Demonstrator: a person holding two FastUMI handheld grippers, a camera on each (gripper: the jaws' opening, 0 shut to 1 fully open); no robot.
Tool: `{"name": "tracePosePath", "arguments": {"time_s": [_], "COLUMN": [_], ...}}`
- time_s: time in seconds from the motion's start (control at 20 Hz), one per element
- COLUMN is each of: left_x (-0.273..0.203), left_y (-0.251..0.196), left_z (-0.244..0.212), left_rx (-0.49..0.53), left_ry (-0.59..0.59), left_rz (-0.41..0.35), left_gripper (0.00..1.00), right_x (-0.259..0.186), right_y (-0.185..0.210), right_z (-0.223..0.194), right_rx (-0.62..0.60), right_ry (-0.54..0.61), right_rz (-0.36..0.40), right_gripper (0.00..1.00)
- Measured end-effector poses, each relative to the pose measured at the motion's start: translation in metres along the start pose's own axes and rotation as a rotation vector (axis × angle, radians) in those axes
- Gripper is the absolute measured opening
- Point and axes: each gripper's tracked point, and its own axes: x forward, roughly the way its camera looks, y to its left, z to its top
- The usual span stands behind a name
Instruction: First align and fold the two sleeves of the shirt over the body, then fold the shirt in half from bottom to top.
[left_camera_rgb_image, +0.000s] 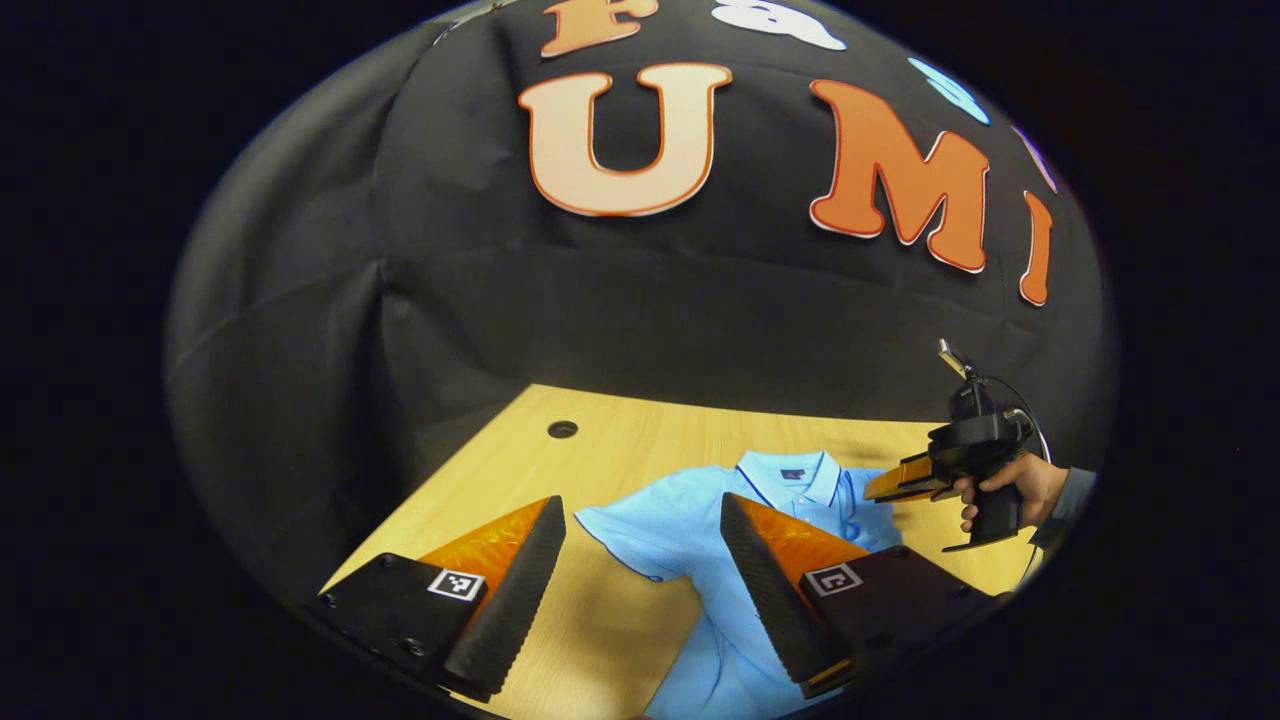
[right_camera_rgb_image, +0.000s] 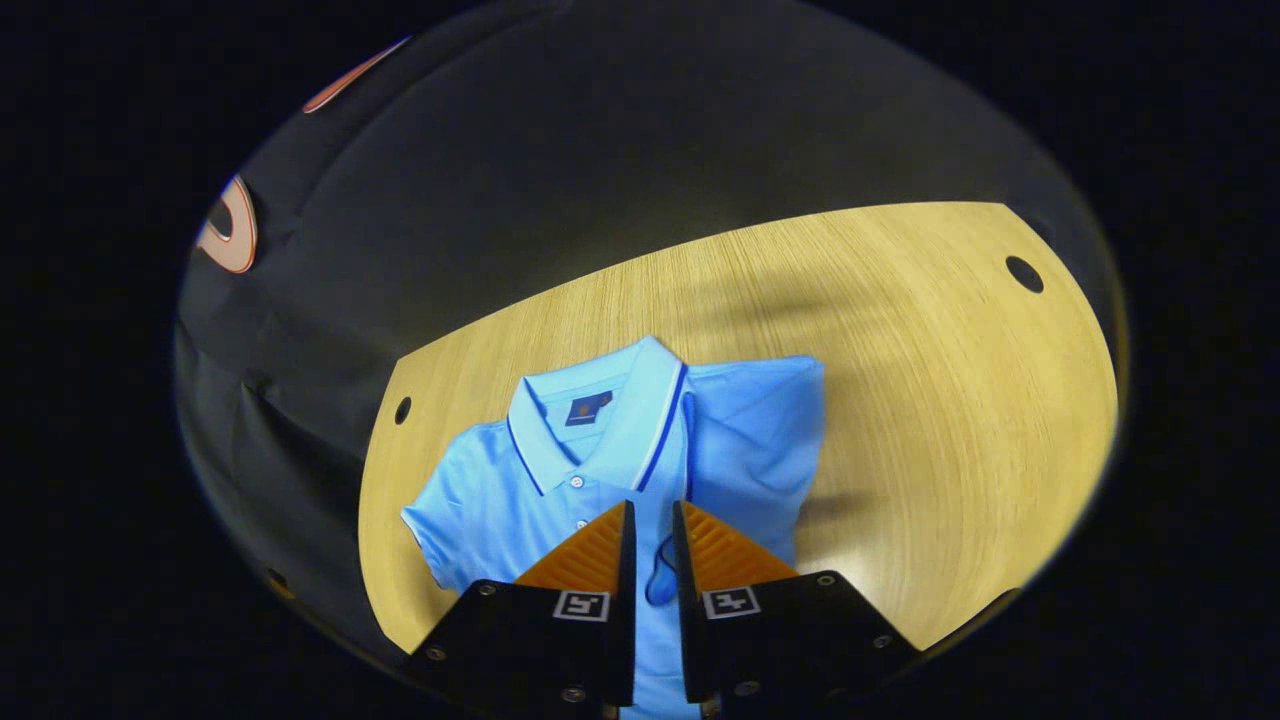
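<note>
1. We see the wooden table (right_camera_rgb_image: 930, 380) carrying a light blue polo shirt (right_camera_rgb_image: 520, 480), lying flat with its collar toward the booth wall; one sleeve (right_camera_rgb_image: 760, 420) is folded over the body, the other sleeve (left_camera_rgb_image: 630, 535) still spread out.
2. Our left gripper (left_camera_rgb_image: 643, 525) hovers over that spread sleeve with fingers wide apart, holding nothing.
3. Our right gripper (right_camera_rgb_image: 652, 525), held in a hand (left_camera_rgb_image: 1020, 490), has its fingers nearly together above the chest; whether they pinch cloth we cannot tell.
4. The dark neck label (right_camera_rgb_image: 588, 407) is too small to read.

The light-blue polo shirt (right_camera_rgb_image: 560, 480) lay flat, collar up and buttoned. One sleeve (right_camera_rgb_image: 760, 420) was folded over its body; the other (right_camera_rgb_image: 440, 520) stayed spread.
</note>
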Motion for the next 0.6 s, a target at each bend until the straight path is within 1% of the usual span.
{"name": "tracePosePath", "arguments": {"time_s": [0.05, 0.1, 0.15, 0.2, 0.25, 0.3, 0.35, 0.4, 0.45, 0.5, 0.55, 0.6], "left_x": [0.018, 0.038, 0.059, 0.076, 0.090, 0.106, 0.124, 0.135, 0.142, 0.151, 0.161, 0.169], "left_y": [0.005, 0.009, 0.013, 0.018, 0.027, 0.034, 0.036, 0.038, 0.043, 0.043, 0.042, 0.041], "left_z": [-0.005, -0.012, -0.023, -0.032, -0.047, -0.055, -0.064, -0.069, -0.075, -0.081, -0.088, -0.094], "left_rx": [-0.015, -0.029, -0.042, -0.056, -0.054, -0.051, -0.065, -0.081, -0.087, -0.090, -0.088, -0.088], "left_ry": [0.021, 0.055, 0.098, 0.145, 0.216, 0.256, 0.292, 0.328, 0.368, 0.408, 0.446, 0.479], "left_rz": [-0.027, -0.048, -0.063, -0.074, -0.057, -0.037, -0.046, -0.057, -0.062, -0.067, -0.068, -0.070], "left_gripper": [1.00, 1.00, 0.97, 0.98, 0.98, 0.98, 0.99, 0.99, 0.99, 0.99, 0.99, 1.00], "right_x": [0.000, -0.002, -0.004, -0.009, -0.013, -0.017, -0.022, -0.029, -0.034, -0.042, -0.049, -0.057], "right_y": [0.003, 0.004, 0.004, 0.005, 0.004, 0.005, 0.004, 0.001, -0.001, -0.003, -0.004, -0.006], "right_z": [0.001, 0.001, 0.002, 0.004, 0.004, 0.002, -0.003, -0.006, -0.006, -0.007, -0.007, -0.008], "right_rx": [0.000, -0.007, -0.017, -0.031, -0.045, -0.058, -0.070, -0.082, -0.094, -0.109, -0.122, -0.131], "right_ry": [-0.011, -0.027, -0.044, -0.062, -0.075, -0.074, -0.070, -0.072, -0.082, -0.102, -0.123, -0.140], "right_rz": [-0.007, -0.021, -0.037, -0.051, -0.064, -0.068, -0.080, -0.099, -0.111, -0.121, -0.128, -0.136], "right_gripper": [0.27, 0.29, 0.34, 0.35, 0.39, 0.31, 0.58, 0.48, 0.42, 0.55, 0.61, 0.63]}}
